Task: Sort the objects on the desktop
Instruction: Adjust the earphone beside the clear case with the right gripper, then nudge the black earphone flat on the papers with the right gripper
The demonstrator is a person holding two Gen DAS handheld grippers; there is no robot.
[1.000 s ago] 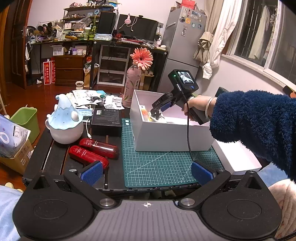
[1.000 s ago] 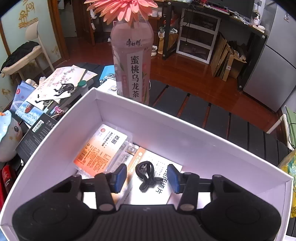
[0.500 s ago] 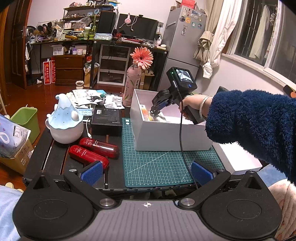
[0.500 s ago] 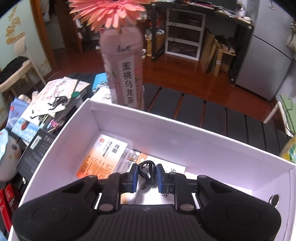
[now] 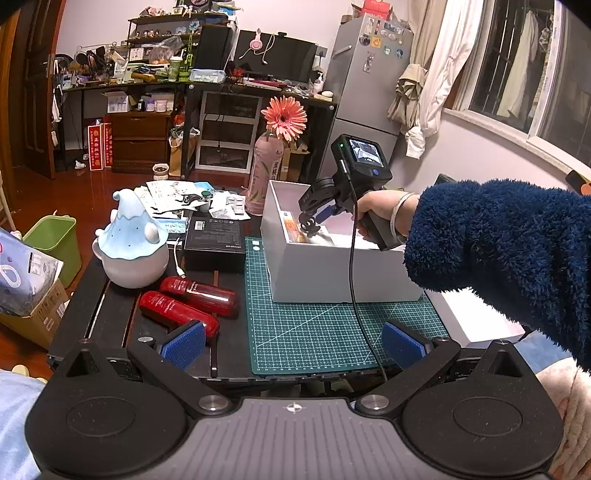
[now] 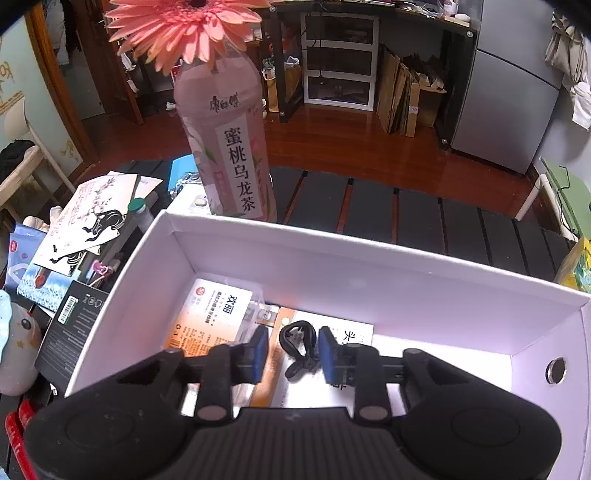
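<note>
Cluttered desk: right gripper (image 6: 290, 349) opening around the black clip (image 6: 297, 349) inside the white box (image 6: 369, 266); release it fully, then lift straight up; left gripper (image 5: 291, 341) stays open.

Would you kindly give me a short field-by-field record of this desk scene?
Right gripper: inside the white box, jaws opening, pads clear of the black clip between them
Left gripper: open, empty, above the green cutting mat
Box contents: orange medicine packet, printed leaflet
Behind box: pink tea bottle holding a gerbera
Left of mat: two red cases, black box
</note>
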